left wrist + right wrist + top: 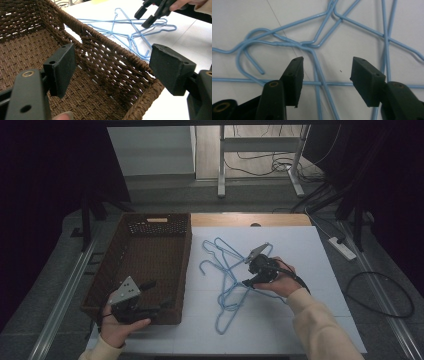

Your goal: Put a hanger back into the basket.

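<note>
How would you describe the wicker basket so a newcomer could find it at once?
Start at the white table top. On its left part stands the basket: a dark brown woven rectangular tray with a cut-out handle slot in its far wall. Unlike the thin blue wire hangers lying flat beside it, it is deep, walled and empty.

The white table (300, 270) bears blue hangers (227, 280) (tangled) and a wicker basket (95, 285).

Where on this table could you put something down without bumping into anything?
The white sheet is bare along its right side, past the right gripper, and along the front edge beneath the hangers. The basket floor looks free too, with the left gripper open at its near corner. The middle is crowded: blue wire hangers lie tangled beside the basket.
</note>
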`<state>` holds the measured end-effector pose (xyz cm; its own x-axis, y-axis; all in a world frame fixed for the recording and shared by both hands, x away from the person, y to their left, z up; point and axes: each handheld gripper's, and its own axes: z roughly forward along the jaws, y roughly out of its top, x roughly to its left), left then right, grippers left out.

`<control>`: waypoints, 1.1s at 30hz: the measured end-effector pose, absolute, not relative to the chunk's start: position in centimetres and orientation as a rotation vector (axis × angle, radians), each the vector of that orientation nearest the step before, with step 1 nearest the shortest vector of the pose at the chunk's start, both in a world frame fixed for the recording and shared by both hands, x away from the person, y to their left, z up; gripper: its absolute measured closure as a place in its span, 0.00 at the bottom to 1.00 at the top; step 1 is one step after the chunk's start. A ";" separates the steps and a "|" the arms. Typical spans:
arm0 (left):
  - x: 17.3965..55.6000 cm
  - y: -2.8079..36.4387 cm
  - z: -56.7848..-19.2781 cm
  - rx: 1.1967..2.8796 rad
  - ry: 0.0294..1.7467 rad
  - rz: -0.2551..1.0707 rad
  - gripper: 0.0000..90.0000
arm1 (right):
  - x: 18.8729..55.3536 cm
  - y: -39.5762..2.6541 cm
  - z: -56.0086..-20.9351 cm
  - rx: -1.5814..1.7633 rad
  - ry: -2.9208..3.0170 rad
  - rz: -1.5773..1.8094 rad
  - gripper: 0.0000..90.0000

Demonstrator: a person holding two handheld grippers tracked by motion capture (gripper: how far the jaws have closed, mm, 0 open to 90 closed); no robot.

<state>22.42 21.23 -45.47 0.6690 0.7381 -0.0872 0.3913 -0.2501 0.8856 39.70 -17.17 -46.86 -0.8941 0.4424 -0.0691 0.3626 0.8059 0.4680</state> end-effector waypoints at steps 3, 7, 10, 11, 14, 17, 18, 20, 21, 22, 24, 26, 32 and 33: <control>22.4 21.3 -45.5 1.871 0.891 0.429 0.25 | 40.7 -16.6 -47.6 0.628 2.869 0.607 0.55; 22.5 21.3 -45.5 1.871 0.892 0.429 0.24 | 41.4 -16.0 -48.1 0.607 2.911 0.542 0.60; 22.4 21.2 -45.5 1.872 0.890 0.430 0.25 | 41.6 -15.6 -48.4 0.571 2.944 0.480 0.63; 22.4 21.2 -45.5 1.872 0.890 0.430 0.25 | 41.6 -15.5 -48.5 0.549 2.949 0.452 0.64; 22.5 21.2 -45.5 1.873 0.891 0.430 0.25 | 41.7 -15.2 -48.7 0.516 2.964 0.404 0.70; 22.5 21.2 -45.5 1.874 0.890 0.429 0.25 | 41.8 -14.9 -48.9 0.501 2.989 0.372 0.73; 22.5 21.2 -45.5 1.874 0.890 0.430 0.25 | 41.9 -14.8 -48.9 0.495 2.991 0.377 0.74; 22.4 21.2 -45.5 1.873 0.890 0.430 0.25 | 42.0 -14.6 -48.8 0.482 3.007 0.355 0.78; 22.4 21.2 -45.5 1.873 0.890 0.430 0.25 | 42.1 -14.5 -48.8 0.469 3.019 0.354 0.79; 22.4 21.2 -45.5 1.873 0.890 0.430 0.24 | 42.2 -14.4 -48.8 0.475 3.035 0.343 0.81; 22.4 21.2 -45.5 1.873 0.889 0.431 0.25 | 42.5 -14.3 -48.8 0.479 3.059 0.330 0.85; 22.4 21.2 -45.5 1.874 0.889 0.431 0.25 | 42.9 -14.2 -48.8 0.488 3.086 0.306 0.88; 22.4 21.2 -45.5 1.873 0.889 0.431 0.24 | 43.8 -14.1 -49.1 0.530 3.147 0.286 0.94; 22.4 21.2 -45.5 1.873 0.889 0.431 0.24 | 43.9 -14.2 -49.0 0.532 3.149 0.295 0.96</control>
